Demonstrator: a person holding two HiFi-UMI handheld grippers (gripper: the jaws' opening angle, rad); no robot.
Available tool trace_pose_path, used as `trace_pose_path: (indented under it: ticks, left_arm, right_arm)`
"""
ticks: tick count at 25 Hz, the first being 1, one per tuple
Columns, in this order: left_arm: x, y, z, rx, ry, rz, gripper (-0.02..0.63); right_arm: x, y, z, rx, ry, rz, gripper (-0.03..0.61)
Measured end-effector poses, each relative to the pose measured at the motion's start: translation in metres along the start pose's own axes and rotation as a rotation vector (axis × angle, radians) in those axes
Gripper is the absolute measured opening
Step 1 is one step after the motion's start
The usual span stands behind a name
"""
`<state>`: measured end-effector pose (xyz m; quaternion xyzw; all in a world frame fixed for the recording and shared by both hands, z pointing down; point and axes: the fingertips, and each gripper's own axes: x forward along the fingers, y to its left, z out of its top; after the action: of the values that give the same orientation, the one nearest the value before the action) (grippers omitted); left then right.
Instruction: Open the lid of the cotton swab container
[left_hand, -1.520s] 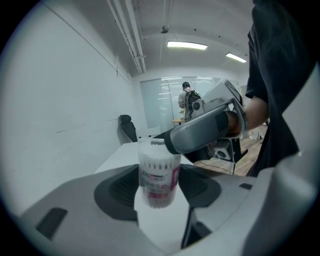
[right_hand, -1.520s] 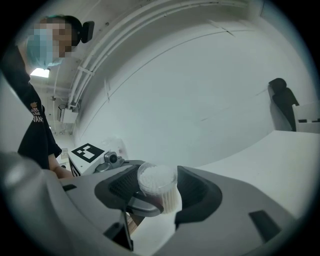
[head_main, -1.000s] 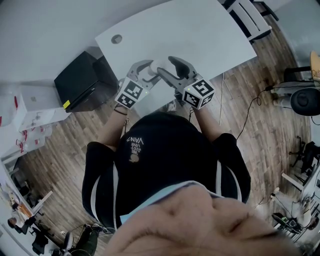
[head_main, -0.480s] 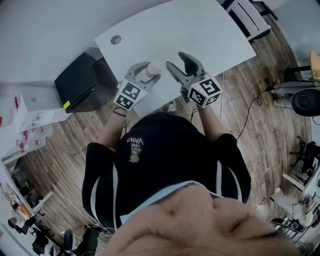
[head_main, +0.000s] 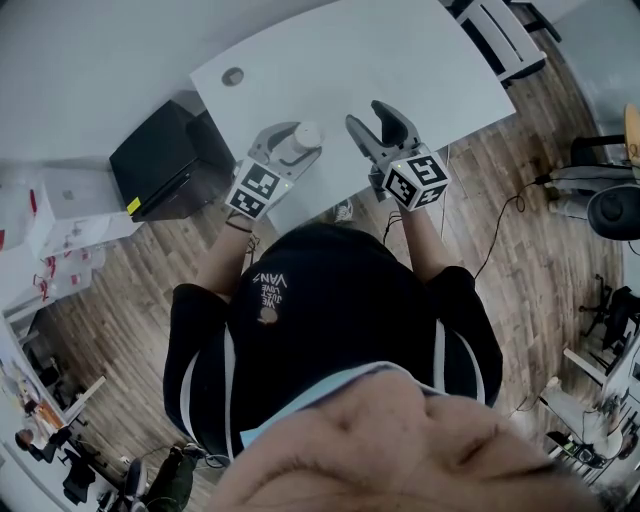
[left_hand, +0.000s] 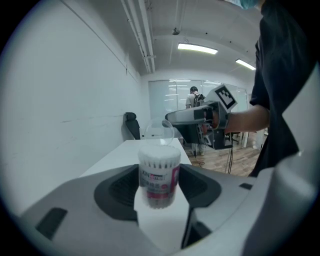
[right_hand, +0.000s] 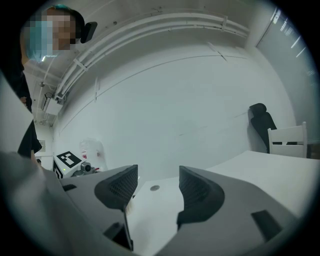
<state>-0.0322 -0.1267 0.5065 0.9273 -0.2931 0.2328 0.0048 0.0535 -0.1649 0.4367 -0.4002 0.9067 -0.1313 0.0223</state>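
The cotton swab container (left_hand: 159, 172) is a clear tub with a pink label, packed with white swabs. It stands on the white table (head_main: 400, 60), and my left gripper (left_hand: 159, 192) is shut on its lower body. Its clear lid (left_hand: 160, 132) is flipped up behind the rim, so the swab tips are bare. In the head view the container (head_main: 305, 133) sits in the left gripper (head_main: 293, 140) near the table's front edge. My right gripper (head_main: 368, 118) hovers to its right, open and holding nothing. The right gripper view shows only table between the jaws.
A round grommet hole (head_main: 233, 76) lies at the table's far left. A black box (head_main: 165, 160) stands on the wooden floor left of the table. A white chair (head_main: 500, 35) is beyond the table's right end, and cables (head_main: 500, 215) trail on the floor.
The right gripper was at the container's top a second ago; it has drawn away to the right and stands open. The left gripper and the container stay in place.
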Motion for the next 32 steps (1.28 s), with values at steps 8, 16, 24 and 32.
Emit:
trace_pose_path:
  ticks: [8, 16, 24, 32]
  left_arm:
    - [-0.001, 0.007, 0.008, -0.011, -0.033, 0.010, 0.253]
    - [-0.002, 0.014, 0.011, -0.011, -0.038, 0.018, 0.253]
    - [-0.001, 0.028, 0.013, -0.031, -0.053, 0.041, 0.253]
    - [-0.004, 0.040, 0.014, -0.045, -0.072, 0.062, 0.253]
  right_arm:
    - [0.003, -0.017, -0.006, 0.004, 0.019, -0.034, 0.255]
    - [0.009, -0.018, -0.002, 0.004, 0.008, -0.035, 0.255]
    - [0.019, -0.015, -0.004, -0.028, 0.034, -0.018, 0.255]
    - [0.026, -0.009, -0.013, -0.098, 0.076, -0.029, 0.213]
